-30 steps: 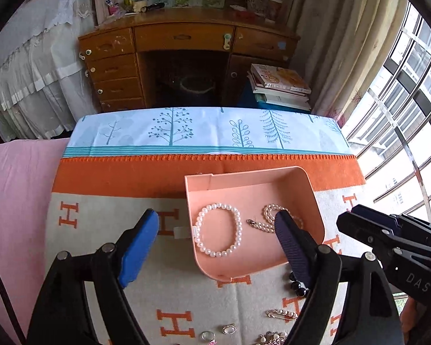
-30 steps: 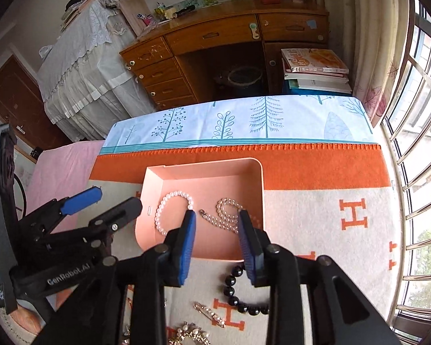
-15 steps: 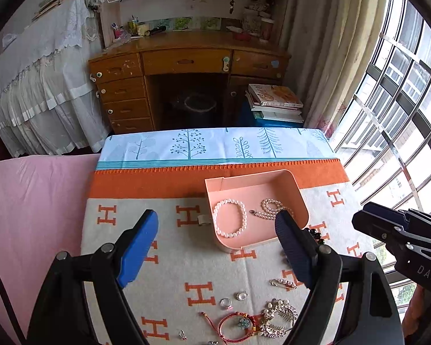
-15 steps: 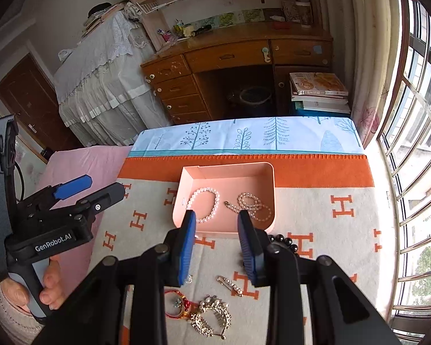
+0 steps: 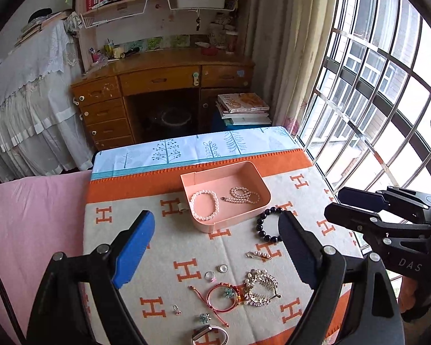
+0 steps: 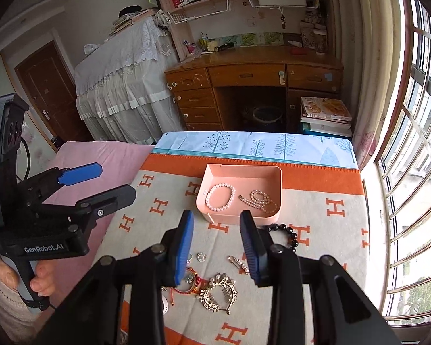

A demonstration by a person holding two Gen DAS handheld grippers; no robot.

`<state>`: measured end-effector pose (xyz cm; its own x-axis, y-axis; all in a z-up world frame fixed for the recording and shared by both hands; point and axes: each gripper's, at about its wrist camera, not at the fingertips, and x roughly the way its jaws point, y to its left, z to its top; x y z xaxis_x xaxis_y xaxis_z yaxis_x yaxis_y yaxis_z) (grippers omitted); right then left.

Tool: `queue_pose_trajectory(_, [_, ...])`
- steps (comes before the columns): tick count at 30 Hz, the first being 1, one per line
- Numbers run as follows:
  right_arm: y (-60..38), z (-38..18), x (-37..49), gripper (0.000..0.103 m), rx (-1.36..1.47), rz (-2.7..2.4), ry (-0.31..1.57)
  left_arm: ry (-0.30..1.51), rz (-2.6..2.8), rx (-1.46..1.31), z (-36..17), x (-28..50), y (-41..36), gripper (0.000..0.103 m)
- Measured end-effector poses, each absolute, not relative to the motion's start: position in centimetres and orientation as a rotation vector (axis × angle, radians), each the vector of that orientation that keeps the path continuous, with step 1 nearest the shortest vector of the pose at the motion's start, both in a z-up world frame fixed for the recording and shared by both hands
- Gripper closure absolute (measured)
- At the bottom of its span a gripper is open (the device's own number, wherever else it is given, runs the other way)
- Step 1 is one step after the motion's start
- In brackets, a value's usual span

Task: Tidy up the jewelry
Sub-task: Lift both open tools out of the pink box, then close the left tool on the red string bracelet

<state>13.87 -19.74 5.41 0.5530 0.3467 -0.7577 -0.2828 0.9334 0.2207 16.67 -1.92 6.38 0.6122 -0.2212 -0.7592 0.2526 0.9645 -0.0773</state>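
A pink tray (image 5: 260, 185) (image 6: 280, 178) sits on the blanket and holds a white pearl bracelet (image 5: 204, 191) (image 6: 219, 184) and a pearl necklace (image 5: 242, 195) (image 6: 258, 199). Loose in front of it lie a black bead bracelet (image 5: 261, 224) (image 6: 290, 231), a hairpin (image 5: 258, 255), two small rings (image 5: 223, 268), a red bracelet (image 5: 224, 293) and a gold hair comb (image 5: 260, 287) (image 6: 218, 291). My left gripper (image 5: 215, 215) hovers above them, wide and still opening, empty. My right gripper (image 6: 217, 215) is narrower, its jaws opening, nothing between them.
The jewelry lies on a beige and orange blanket (image 5: 158, 273) with H marks. Pink bedding (image 5: 34, 215) is to the left, a barred window (image 5: 373, 100) to the right. A wooden desk (image 5: 163, 80) and a stack of books (image 5: 244, 106) stand beyond.
Both grippers have pulled back and up from the tray, so the loose jewelry in front of it has come into view. The right jaws have widened a little.
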Motion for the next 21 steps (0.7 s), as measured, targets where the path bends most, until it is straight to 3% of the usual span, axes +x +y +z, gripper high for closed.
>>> queue_pose_trajectory(13, [-20.5,3.0,9.3,0.064,0.019,0.373,0.938,0.891,-0.384,0.15,4.2,11.7,-3.3,0.016])
queue_pose_trajectory(21, [-20.7,-0.1,8.6,0.064,0.013,0.371,0.998,0.991,-0.43,0.16,-0.8,10.9,-3.6,0.016])
